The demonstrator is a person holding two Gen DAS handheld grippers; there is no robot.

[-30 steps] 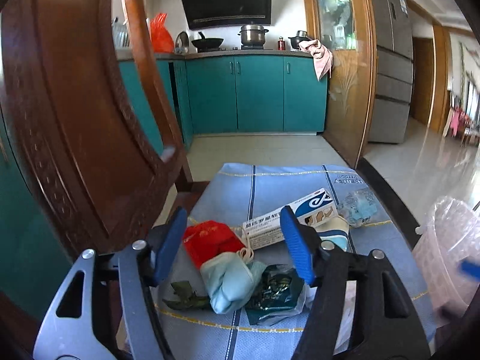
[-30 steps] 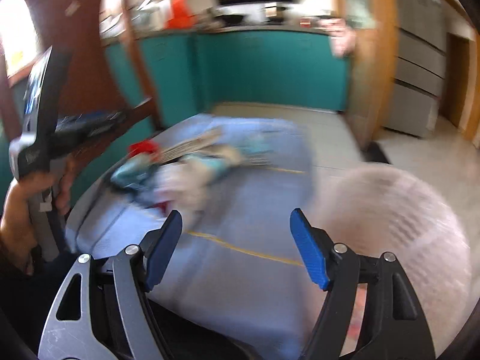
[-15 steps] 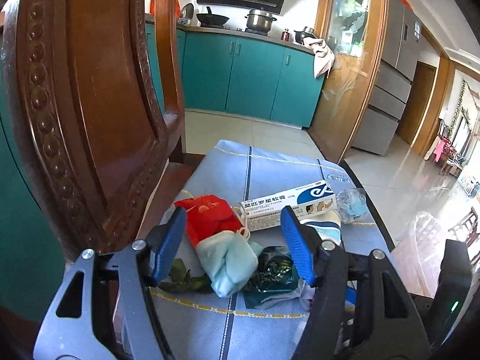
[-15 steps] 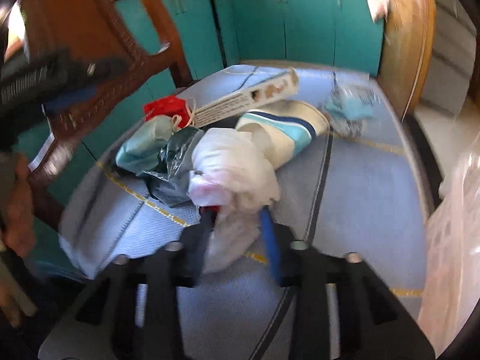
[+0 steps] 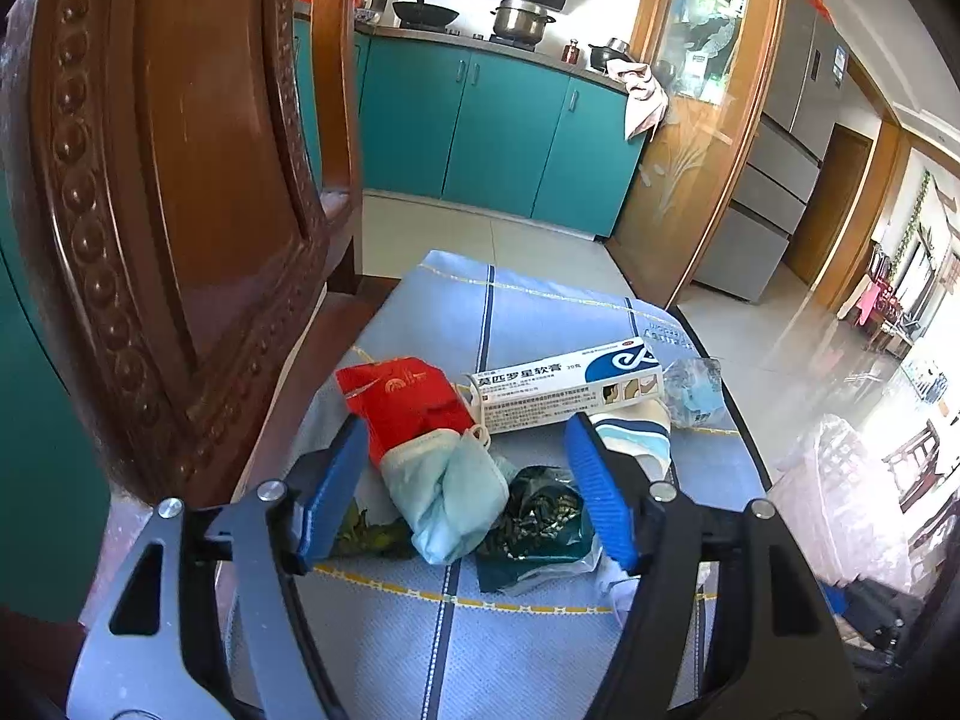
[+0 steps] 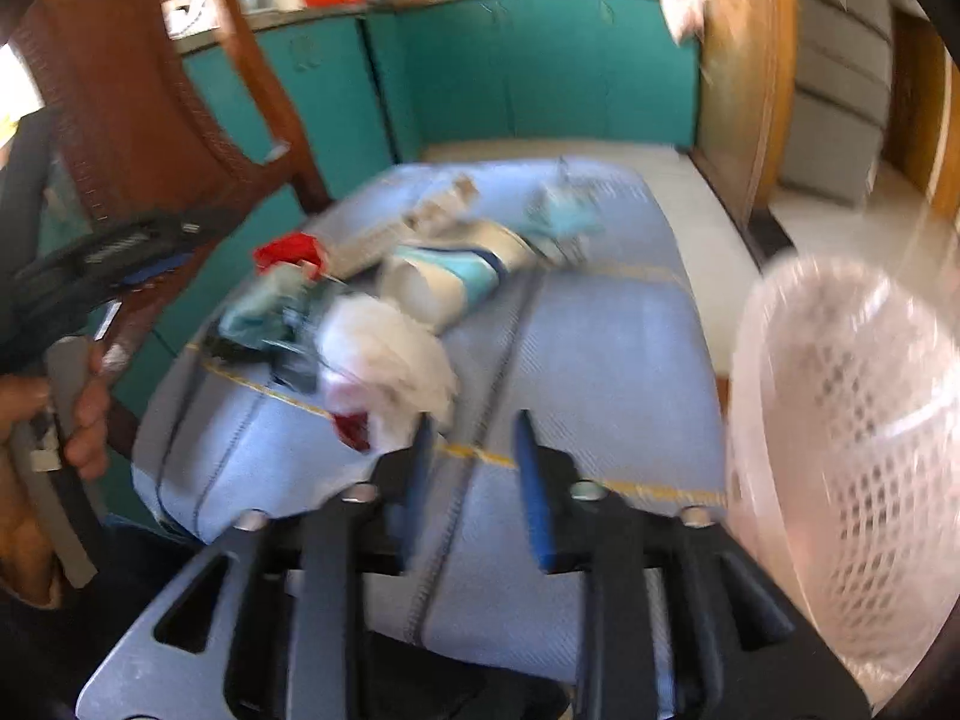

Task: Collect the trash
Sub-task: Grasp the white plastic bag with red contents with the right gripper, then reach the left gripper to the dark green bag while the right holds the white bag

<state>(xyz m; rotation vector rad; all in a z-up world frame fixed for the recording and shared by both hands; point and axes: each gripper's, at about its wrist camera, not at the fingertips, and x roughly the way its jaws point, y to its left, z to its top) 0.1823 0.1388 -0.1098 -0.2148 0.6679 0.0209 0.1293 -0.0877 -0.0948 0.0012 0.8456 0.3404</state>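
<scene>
Trash pile sits on blue cloth (image 5: pixel 540 312) over the bench, beside a carved wooden chair (image 5: pixel 180 210); left gripper (image 5: pixel 468 504) hovers over the pile with jaws wide, pads touching nothing; between its pads in view: pale blue mask (image 5: pixel 450 498) and dark green wrapper (image 5: pixel 540 522); red packet (image 5: pixel 408 402) just behind the mask, touching it; white ointment box (image 5: pixel 570 390) lies across the back of the pile; striped cup (image 5: pixel 636 432) on its side just beside the box; crumpled clear wrapper (image 5: pixel 696 390) at the far right of the cloth. Right gripper (image 6: pixel 474 456) partly open, jaws have just been opening, nothing between them; white tissue wad (image 6: pixel 390 360) lies just ahead-left of its left pad, whether touching I cannot tell (blur); pink mesh basket (image 6: pixel 840 420) at right edge of cloth; hand (image 6: pixel 84 396) holds the left gripper's handle at left of right view.
</scene>
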